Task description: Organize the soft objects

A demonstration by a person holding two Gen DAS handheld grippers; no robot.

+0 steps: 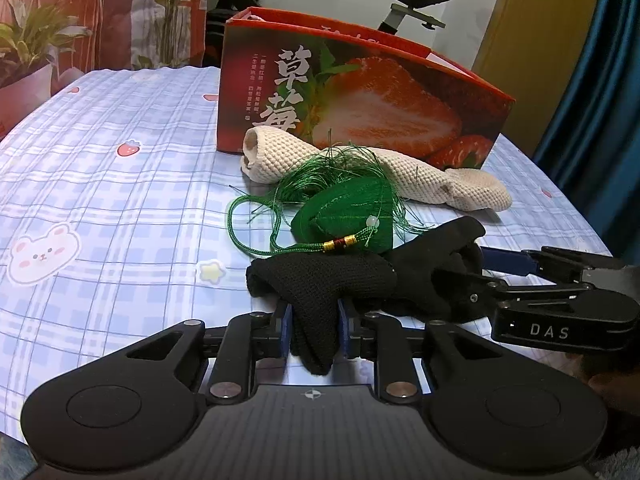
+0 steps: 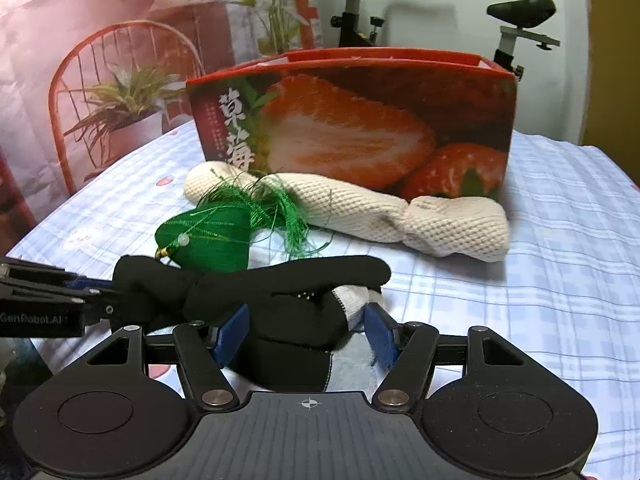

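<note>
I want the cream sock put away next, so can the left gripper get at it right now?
Probably not yet. The left gripper is shut on the black sock, and the green tasselled sachet lies between it and the cream sock.

The sachet lies between the sock and the knit roll, box behind.

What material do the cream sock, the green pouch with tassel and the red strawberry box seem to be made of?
Cream sock: knitted fabric, probably cotton, matte; a bumpy waffle texture shows.
Green pouch with tassel: smooth woven cloth, perhaps satin, with shiny silky threads and a pale bead.
Red strawberry box: printed cardboard, slightly glossy; thin stiff walls and sharp folded edges.
</note>
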